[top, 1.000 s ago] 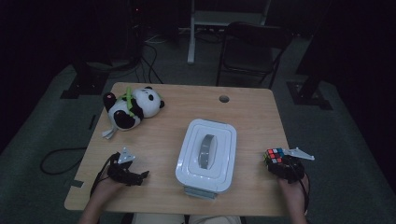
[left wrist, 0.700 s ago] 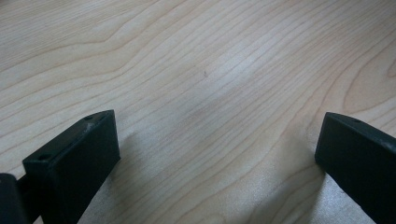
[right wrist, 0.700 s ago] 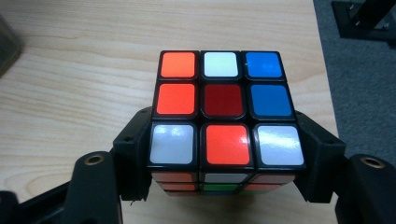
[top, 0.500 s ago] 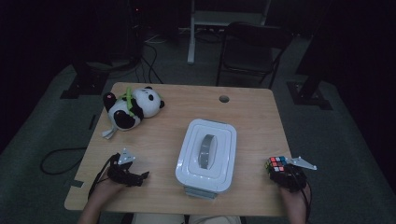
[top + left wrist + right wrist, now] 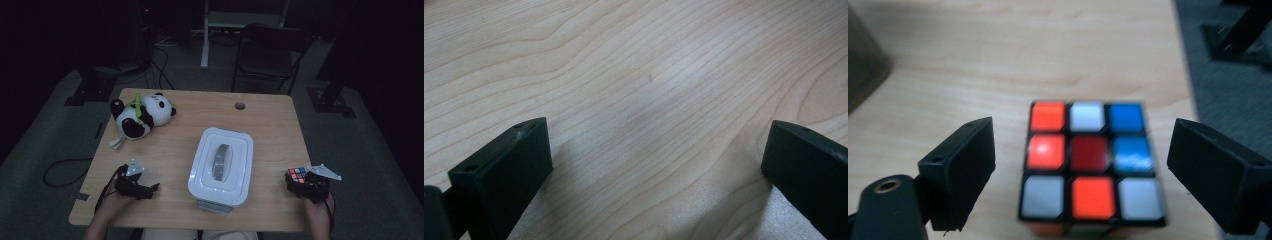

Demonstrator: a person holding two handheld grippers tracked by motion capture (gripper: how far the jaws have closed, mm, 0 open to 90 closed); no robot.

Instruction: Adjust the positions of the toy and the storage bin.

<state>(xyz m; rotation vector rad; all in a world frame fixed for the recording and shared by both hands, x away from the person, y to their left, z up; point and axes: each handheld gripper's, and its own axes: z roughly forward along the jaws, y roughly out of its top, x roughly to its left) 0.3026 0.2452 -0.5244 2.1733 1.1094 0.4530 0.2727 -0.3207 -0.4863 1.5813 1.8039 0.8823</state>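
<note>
Right gripper [image 5: 1083, 175] jaws just spreading wide, the Rubik's cube [image 5: 1091, 162] sitting free between them near the table's [image 5: 270, 125] right front edge. Left gripper [image 5: 656, 165] gapes over bare wood.

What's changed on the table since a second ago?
The right tongs have just been opening; the puzzle cube sits between the jaws with gaps on both sides, let go on the table. Left tongs, panda and lidded box stayed put.

high view: above, facing table [image 5: 270, 125] | tool views: close (shared tabletop), angled down
</note>
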